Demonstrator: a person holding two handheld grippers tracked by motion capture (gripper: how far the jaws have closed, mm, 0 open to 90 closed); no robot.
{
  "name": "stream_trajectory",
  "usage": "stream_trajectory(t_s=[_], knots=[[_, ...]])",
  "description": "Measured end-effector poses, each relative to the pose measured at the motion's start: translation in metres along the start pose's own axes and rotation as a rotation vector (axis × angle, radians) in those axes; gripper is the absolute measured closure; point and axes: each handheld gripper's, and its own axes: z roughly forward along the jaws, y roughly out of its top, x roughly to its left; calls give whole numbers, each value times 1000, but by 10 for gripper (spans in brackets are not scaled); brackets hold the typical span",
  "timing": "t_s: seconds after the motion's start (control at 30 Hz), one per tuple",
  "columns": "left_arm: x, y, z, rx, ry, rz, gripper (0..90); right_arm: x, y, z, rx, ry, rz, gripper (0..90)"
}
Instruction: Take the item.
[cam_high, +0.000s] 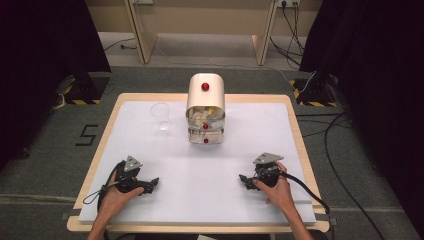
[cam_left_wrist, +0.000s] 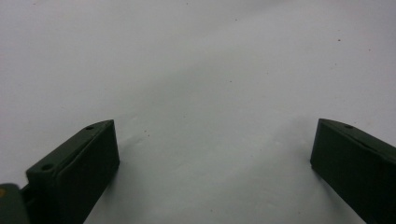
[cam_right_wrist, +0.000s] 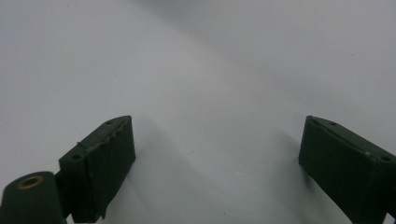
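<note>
A cream rounded box (cam_high: 205, 108) with red knobs stands at the table's far middle, its front showing small items inside. A clear glass cup (cam_high: 161, 118) stands just left of it. My left gripper (cam_high: 153, 184) rests low on the white table near the front left, held by a hand, jaws pointing right. In the left gripper view my left gripper (cam_left_wrist: 212, 154) has its jaws wide apart over bare table. My right gripper (cam_high: 243, 181) rests near the front right, jaws pointing left. Seen in its own view, my right gripper (cam_right_wrist: 217, 149) is equally wide open with nothing between the jaws.
The white table top (cam_high: 200, 200) has a wooden rim. A black cable (cam_high: 305, 187) trails from the right gripper across the front right corner. Dark curtains and stand bases flank the table on the carpet.
</note>
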Motion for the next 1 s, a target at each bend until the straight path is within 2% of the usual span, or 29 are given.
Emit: stream_trajectory(t_s=[0.17,0.37,0.43,0.6,0.63,0.87,0.9,1.0], knots=[[0,0,-1,-2,2,2,16,0,0,0,0,0,0,112],[-4,-1,-6,-25,-27,34,149,0,0,0,0,-1,-3,112],[-6,0,-6,-30,-18,46,148,0,0,0,0,-1,1,111],[-13,6,-7,-52,-28,69,147,0,0,0,0,-1,1,110],[-16,10,-8,-61,-29,87,147,0,0,0,0,0,2,110],[-24,27,-12,-102,-46,108,147,0,0,0,0,0,2,110],[-26,34,-13,-115,-53,122,147,0,0,0,0,0,1,110],[-29,42,-15,-136,-73,128,146,0,0,0,0,0,2,110]])
